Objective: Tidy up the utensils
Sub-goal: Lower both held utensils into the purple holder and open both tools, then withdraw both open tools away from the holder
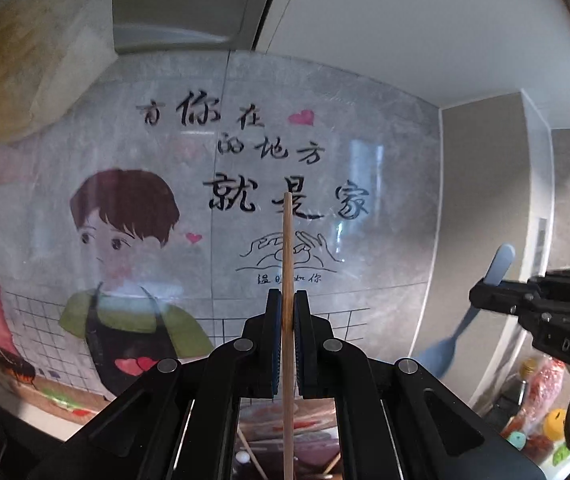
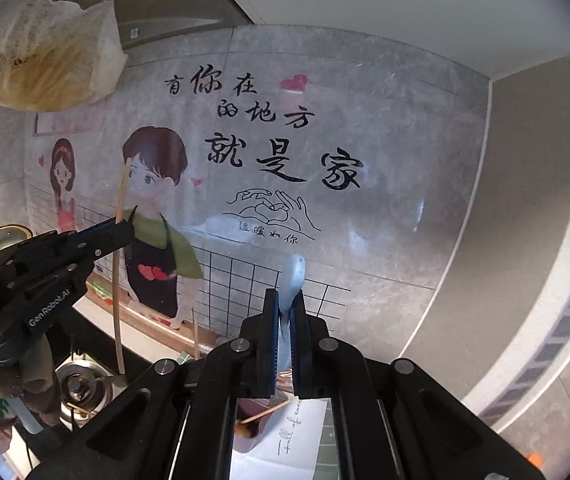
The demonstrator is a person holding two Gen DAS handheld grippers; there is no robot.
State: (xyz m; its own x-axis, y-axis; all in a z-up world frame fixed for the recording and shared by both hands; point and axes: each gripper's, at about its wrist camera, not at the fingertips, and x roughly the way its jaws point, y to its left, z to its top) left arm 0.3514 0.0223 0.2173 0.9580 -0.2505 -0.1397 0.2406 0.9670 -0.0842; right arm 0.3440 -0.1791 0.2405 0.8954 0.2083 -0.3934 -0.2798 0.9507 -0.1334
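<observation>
While both hands are raised before the wall mural (image 1: 245,184), the left gripper (image 1: 287,344) is clamped on a wooden chopstick (image 1: 287,248) standing upright between its pads. The right gripper (image 2: 283,344) pinches the handle of a pale blue spoon (image 2: 293,280), bowl hanging downward in the left view. More chopsticks (image 1: 253,454) lie below.

Each camera sits just behind its own jaws and looks forward along them, almost level, at the grey wall with the cartoon sticker (image 1: 133,264), which is near. Both views share this sticker and its black writing. The left view catches the right gripper (image 1: 481,292) at its right edge; the right view catches the left gripper (image 2: 127,226) at its left edge.
</observation>
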